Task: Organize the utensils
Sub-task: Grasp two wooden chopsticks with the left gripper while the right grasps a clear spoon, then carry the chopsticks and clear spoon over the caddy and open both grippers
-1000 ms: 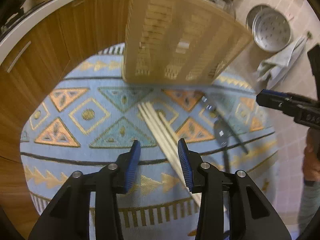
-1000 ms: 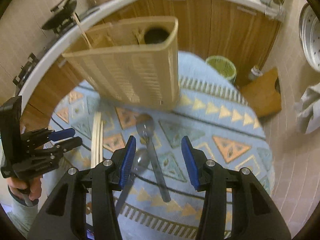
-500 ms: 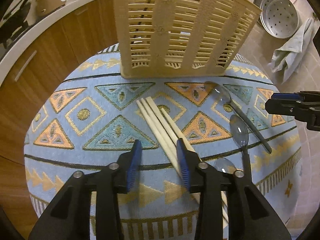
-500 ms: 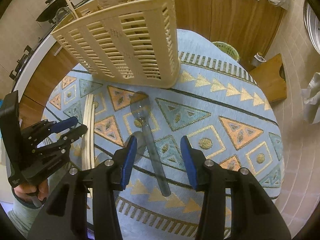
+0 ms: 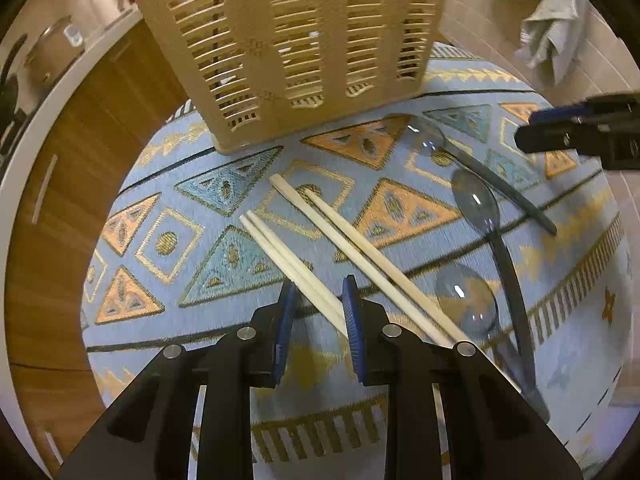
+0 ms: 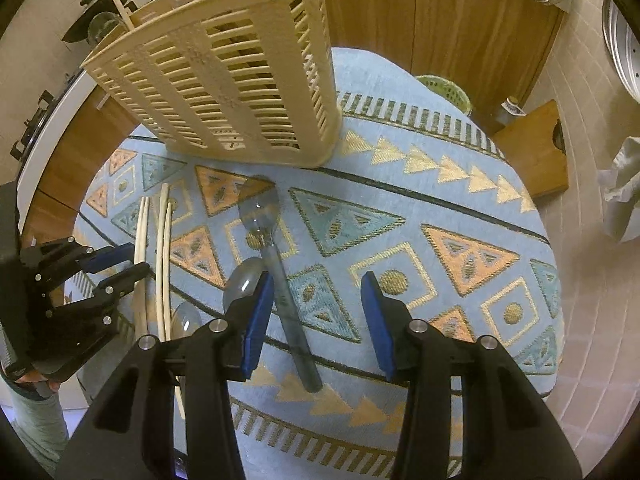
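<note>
Left gripper (image 5: pixel 318 300) has dropped down over two chopsticks (image 5: pixel 292 264).

Its jaws have moved closer but do not pinch yet, so a grab looks next. The right gripper (image 6: pixel 318 308) hangs open over a spoon (image 6: pixel 276 264). Farther back, the basket (image 5: pixel 296 52) waits on the cloth (image 5: pixel 400 216).

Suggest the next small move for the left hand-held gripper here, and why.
Probably close the left hand-held gripper on the nearer chopstick pair. Its blue pads already sit on either side of that pair with a gap left, and the slotted utensil basket stands just beyond on the patterned cloth, ready to receive it.
</note>
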